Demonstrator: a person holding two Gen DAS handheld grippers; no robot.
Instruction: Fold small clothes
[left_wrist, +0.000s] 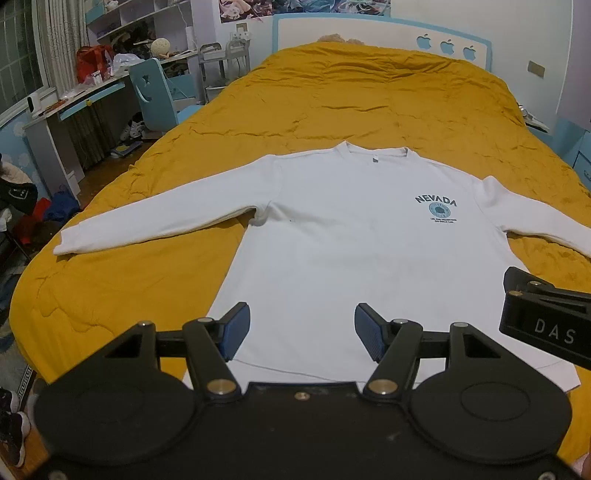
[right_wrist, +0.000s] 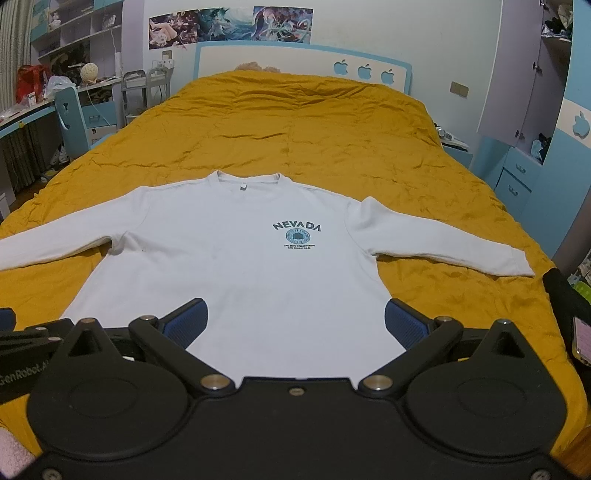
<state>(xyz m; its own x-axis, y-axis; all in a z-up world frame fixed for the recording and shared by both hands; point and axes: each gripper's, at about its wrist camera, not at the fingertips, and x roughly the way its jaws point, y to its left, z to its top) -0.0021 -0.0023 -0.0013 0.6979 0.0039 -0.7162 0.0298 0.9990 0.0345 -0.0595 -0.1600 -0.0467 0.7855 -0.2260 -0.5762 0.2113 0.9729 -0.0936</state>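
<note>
Sweatshirt (left_wrist: 332, 229), white with long sleeves, lies flat and face up on the near half of a bed (left_wrist: 332, 99) covered by a mustard-yellow quilt. Its neckline points toward the headboard (right_wrist: 295, 59) and its hem faces the cameras. A dark "NEVADA" print (right_wrist: 297, 230) sits on the chest. Both sleeves are spread outward: one cuff (left_wrist: 64, 245) ends close to the bed's left edge, the other cuff (right_wrist: 521, 264) ends close to the right edge. The hem reaches close to the foot edge, partly hidden behind the tools.

Left gripper (left_wrist: 302, 330) hovers over the lower part of the shirt near the hem, its blue-padded fingers (left_wrist: 236, 328) spread wide and holding nothing. Right gripper (right_wrist: 293, 326) sits over the same lower part, fingers (right_wrist: 404, 325) also wide apart and empty; its body shows at the right edge of the left wrist view, just beside the left tool.

Beyond the neckline a broad stretch of wrinkled quilt runs up to the headboard. Strips of quilt also show below each sleeve on both sides of the shirt body.

Left of the bed stand a blue chair (left_wrist: 155, 96) and a cluttered tabletop (left_wrist: 88, 88); to the right, a blue and white cabinet (right_wrist: 517, 177).
</note>
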